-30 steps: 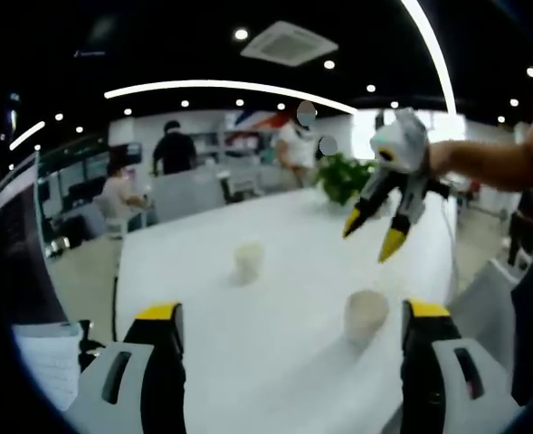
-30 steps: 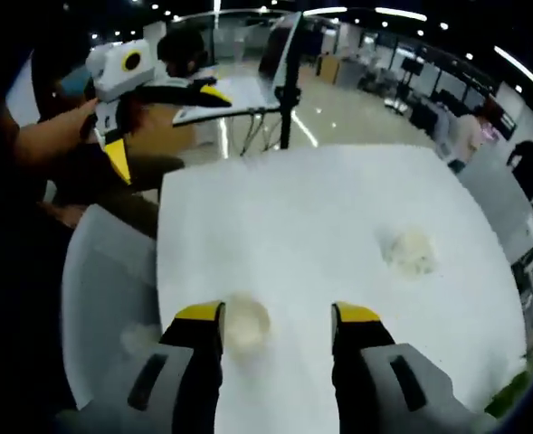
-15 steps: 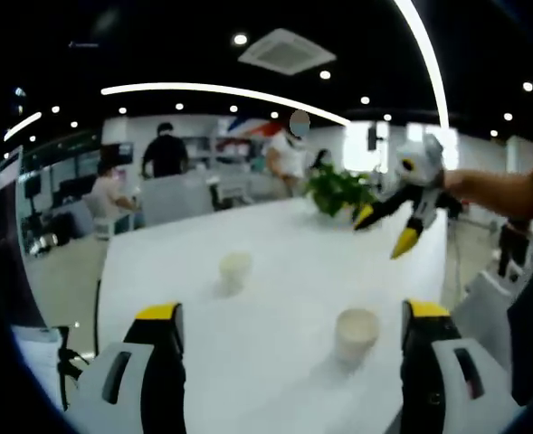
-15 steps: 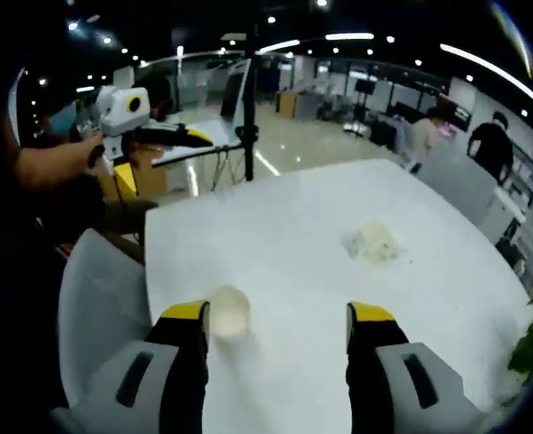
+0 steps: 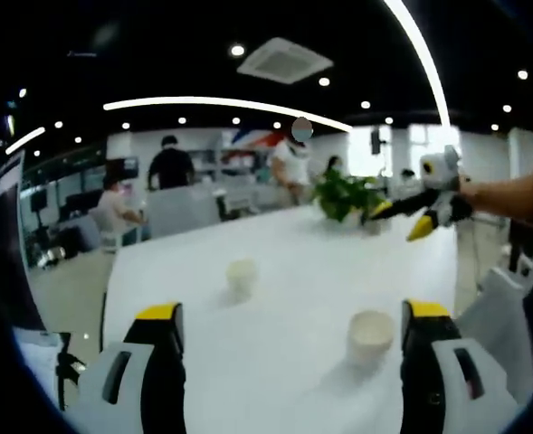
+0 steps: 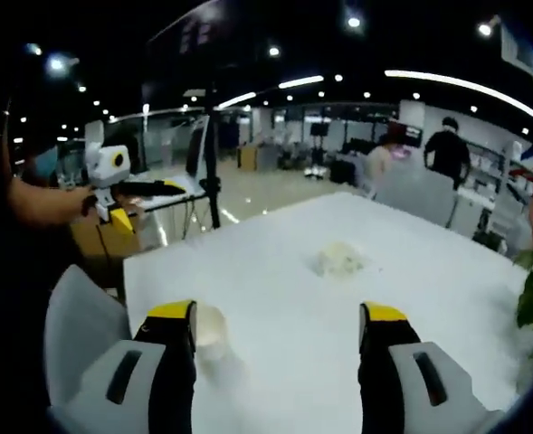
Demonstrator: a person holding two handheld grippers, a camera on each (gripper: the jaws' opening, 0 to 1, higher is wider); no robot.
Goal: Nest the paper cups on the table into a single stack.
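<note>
Two plain off-white paper cups, one near [image 5: 371, 334] and one farther [image 5: 242, 275], stand on a glossy white tabletop [image 5: 293, 262] beside a green leafy potted plant [image 5: 346, 193], while each grey tool, left [image 5: 290, 316] and right [image 6: 277, 316], carries black jaws capped in bright yellow.
</note>
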